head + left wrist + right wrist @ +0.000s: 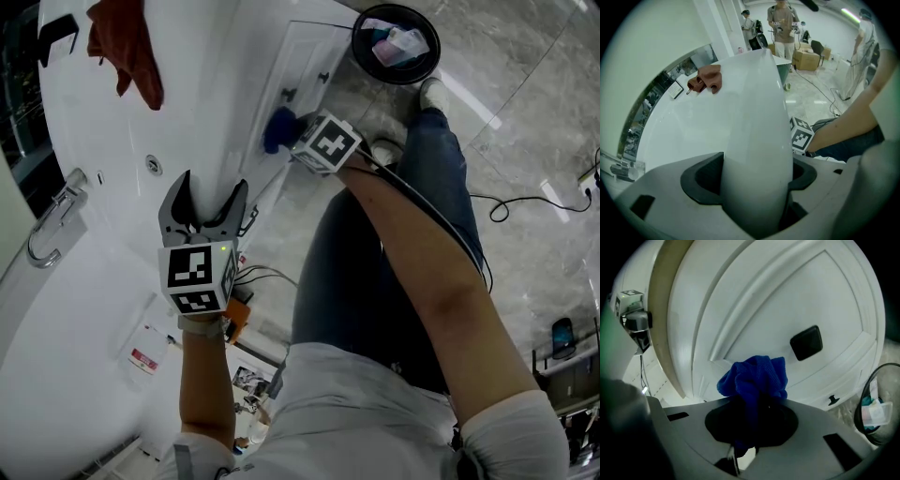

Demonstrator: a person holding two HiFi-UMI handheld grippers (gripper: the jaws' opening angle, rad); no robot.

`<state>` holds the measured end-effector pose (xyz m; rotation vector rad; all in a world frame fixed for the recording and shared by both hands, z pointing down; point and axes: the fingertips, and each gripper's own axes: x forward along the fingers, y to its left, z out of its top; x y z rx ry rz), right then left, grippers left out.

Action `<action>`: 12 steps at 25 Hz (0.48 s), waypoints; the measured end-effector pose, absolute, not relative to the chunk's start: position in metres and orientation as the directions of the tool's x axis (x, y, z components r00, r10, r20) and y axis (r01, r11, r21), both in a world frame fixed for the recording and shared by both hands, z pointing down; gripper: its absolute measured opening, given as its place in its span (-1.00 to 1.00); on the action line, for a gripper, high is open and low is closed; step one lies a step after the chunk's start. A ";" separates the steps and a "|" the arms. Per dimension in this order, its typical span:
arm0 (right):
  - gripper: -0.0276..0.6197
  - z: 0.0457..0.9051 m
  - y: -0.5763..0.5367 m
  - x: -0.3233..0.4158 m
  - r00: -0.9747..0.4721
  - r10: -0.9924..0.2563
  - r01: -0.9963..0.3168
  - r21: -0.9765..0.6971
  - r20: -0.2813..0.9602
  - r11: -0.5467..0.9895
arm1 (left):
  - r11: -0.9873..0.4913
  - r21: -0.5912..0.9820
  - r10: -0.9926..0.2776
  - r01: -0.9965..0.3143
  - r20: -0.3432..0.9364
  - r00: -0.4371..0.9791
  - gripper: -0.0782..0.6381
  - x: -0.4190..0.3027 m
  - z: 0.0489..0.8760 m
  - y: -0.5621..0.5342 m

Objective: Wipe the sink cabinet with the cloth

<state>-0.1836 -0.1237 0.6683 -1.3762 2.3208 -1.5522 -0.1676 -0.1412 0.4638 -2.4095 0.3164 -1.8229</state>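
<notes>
Right claw (pixel 752 420) is clamped tight on the blue cloth (pixel 754 378). The cloth bunches up out of the jaws and sits against the white door of the sink cabinet (pixel 787 296), just down and left of the black handle (pixel 806 342). From the head view the cloth (pixel 278 128) looks pressed flat to the door, near the top under the bench (pixel 141 122) edge. Left claw (pixel 211 192) is spread wide, with the rounded front lip of the bench right between the jaws. In the left gripper view the lip fills the whole gap, but I honestly can't tell if the pads are squeezing it or just straddling it. A reddish-brown rag (pixel 127 42) is lying up on the bench, well away from both claws. There's also a black bin (pixel 356 47) on the floor by the cabinet.
</notes>
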 end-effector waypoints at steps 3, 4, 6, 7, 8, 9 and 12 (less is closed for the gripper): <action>-0.72 0.689 -0.121 -0.172 -0.560 -0.684 -0.634 -0.773 0.467 -0.009 | -0.973 -0.208 -0.228 -0.103 0.938 0.261 0.15 -0.167 0.464 -0.141; -0.72 0.695 -0.121 -0.166 -0.539 -0.699 -0.619 -0.784 0.470 -0.050 | -0.973 -0.208 -0.228 -0.102 0.938 0.262 0.15 -0.167 0.464 -0.140; -0.72 0.702 -0.126 -0.155 -0.501 -0.724 -0.597 -0.795 0.474 -0.107 | -0.973 -0.206 -0.226 -0.101 0.938 0.263 0.15 -0.167 0.464 -0.140; -0.72 0.705 -0.129 -0.151 -0.489 -0.729 -0.595 -0.794 0.480 -0.124 | -0.973 -0.206 -0.226 -0.101 0.938 0.263 0.15 -0.167 0.465 -0.140; -0.72 0.707 -0.132 -0.149 -0.482 -0.730 -0.594 -0.793 0.485 -0.135 | -0.973 -0.205 -0.225 -0.102 0.938 0.262 0.15 -0.167 0.465 -0.140; -0.72 0.709 -0.134 -0.149 -0.479 -0.730 -0.590 -0.795 0.488 -0.144 | -0.973 -0.205 -0.225 -0.103 0.939 0.260 0.15 -0.168 0.464 -0.141; -0.72 0.716 -0.137 -0.148 -0.486 -0.734 -0.558 -0.815 0.475 -0.158 | -0.973 -0.206 -0.226 -0.105 0.940 0.257 0.15 -0.169 0.463 -0.141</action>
